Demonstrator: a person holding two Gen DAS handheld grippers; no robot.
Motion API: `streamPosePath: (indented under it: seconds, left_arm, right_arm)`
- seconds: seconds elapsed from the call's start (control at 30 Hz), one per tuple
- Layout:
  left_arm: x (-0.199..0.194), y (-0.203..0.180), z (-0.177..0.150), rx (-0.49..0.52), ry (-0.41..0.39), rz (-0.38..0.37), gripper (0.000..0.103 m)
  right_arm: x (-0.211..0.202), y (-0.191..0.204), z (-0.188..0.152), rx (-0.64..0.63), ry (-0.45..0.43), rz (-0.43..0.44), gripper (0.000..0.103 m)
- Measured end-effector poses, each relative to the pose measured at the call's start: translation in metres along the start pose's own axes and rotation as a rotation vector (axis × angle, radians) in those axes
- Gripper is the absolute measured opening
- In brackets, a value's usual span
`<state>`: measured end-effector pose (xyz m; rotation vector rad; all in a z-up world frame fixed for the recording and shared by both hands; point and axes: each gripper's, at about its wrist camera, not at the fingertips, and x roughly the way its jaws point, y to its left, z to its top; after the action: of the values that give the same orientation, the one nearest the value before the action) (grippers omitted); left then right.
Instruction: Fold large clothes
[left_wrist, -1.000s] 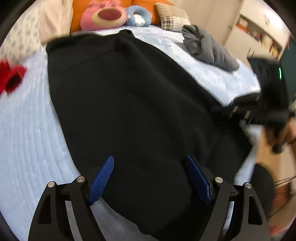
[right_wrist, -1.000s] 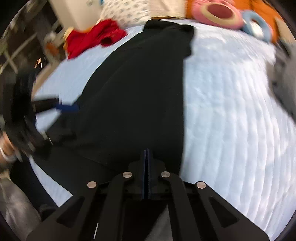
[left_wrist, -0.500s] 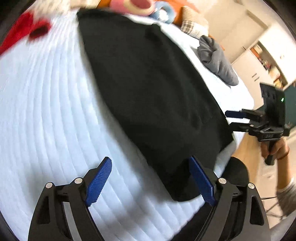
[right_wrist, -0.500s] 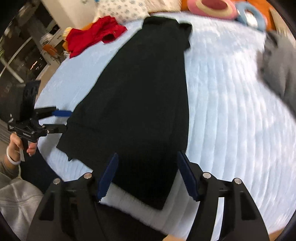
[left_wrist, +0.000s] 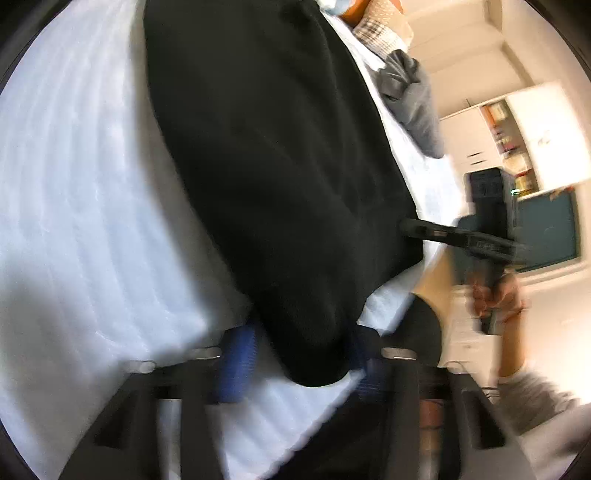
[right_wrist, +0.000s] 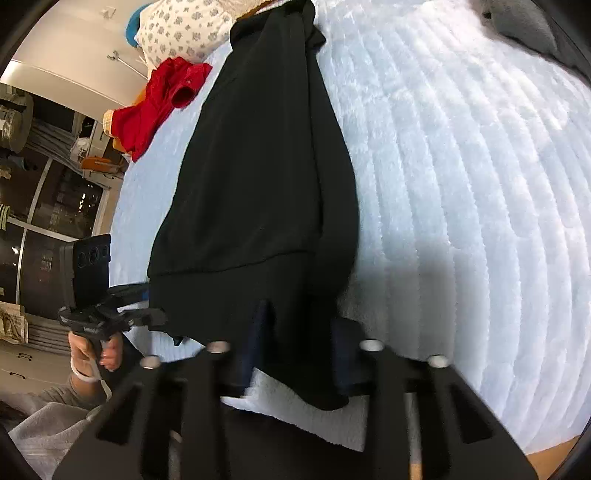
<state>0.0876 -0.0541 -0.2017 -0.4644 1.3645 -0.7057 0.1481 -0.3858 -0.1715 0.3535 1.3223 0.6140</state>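
Black sweatshirt (right_wrist: 266, 177) cloth is framed by both grippers at the near edge of the bed. In the right wrist view, the right gripper (right_wrist: 299, 350) is placed around the near right corner of the hem, with one blue pad on each side of the cloth. A gap is seen between the pads, so the jaws are apart and the cloth is not yet pinched. In the left wrist view, the left gripper (left_wrist: 299, 354) is placed the same way around the other near corner, and its jaws are also apart, though the picture is blurred there. The corners are likely picked because a big garment can be lifted evenly from two ends and laid over itself.

The sweatshirt is spread long and flat, from the near edge of the bed up toward the pillows. It is soft and thick, and a wide ribbed band (right_wrist: 229, 291) is seen along the hem. The bed cover (right_wrist: 461, 192) under it is pale blue and fluffy, with raised rows like stripes, so the cloth may cling to it a little.

Farther out, a red garment (right_wrist: 162, 99) is left crumpled on the left side, beside a spotted pillow (right_wrist: 184, 29). A grey garment (left_wrist: 413, 99) is heaped on the right side, near a checked cushion (left_wrist: 380, 29).
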Motion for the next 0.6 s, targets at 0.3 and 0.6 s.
streamPosePath:
  seconds: [0.3, 0.6]
  left_arm:
    - [-0.012, 0.013, 0.015, -0.167, 0.037, -0.227, 0.036]
    - [-0.064, 0.019, 0.060, -0.335, -0.011, -0.473, 0.036]
  right_arm:
    - [-0.027, 0.003, 0.007, 0.017, -0.037, 0.163, 0.010]
    - [-0.058, 0.028, 0.071, 0.011, -0.102, 0.291, 0.010]
